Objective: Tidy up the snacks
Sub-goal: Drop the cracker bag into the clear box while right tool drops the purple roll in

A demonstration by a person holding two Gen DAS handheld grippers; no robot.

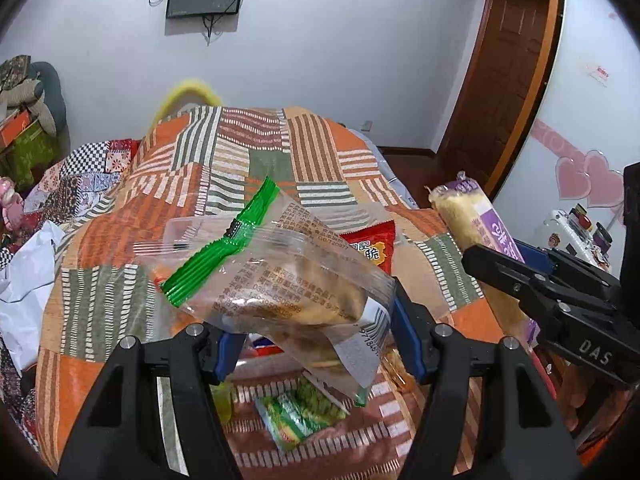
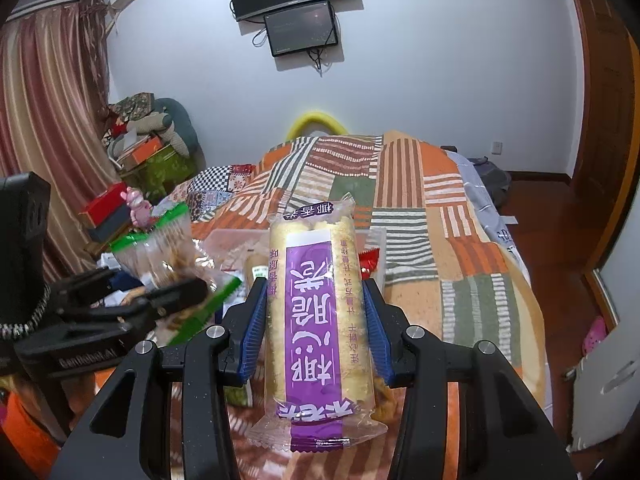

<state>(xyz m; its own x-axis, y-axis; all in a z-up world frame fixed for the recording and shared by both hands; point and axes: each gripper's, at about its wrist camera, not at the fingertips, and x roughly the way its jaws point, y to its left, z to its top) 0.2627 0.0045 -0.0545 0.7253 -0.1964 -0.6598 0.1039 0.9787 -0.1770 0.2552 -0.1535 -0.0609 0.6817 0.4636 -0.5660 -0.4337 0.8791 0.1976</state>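
Note:
My left gripper [image 1: 316, 332] is shut on a clear biscuit pack with green sealed ends [image 1: 280, 280], held above the patchwork bed cover [image 1: 248, 152]. My right gripper [image 2: 316, 320] is shut on a long purple-labelled roll of rice crackers [image 2: 316, 312], upright between the blue pads. The roll also shows in the left wrist view [image 1: 476, 236], at the right. The biscuit pack shows in the right wrist view [image 2: 164, 248], at the left. A clear plastic bin [image 2: 236, 240] lies behind both, with a red snack packet [image 1: 372, 248] in it.
A green snack packet [image 1: 300, 416] lies on the cover below my left gripper. White bedding [image 1: 24, 280] is at the left. Boxes and a pink toy [image 2: 136, 204] stand beside the bed. A wooden door [image 1: 504, 80] is at the right.

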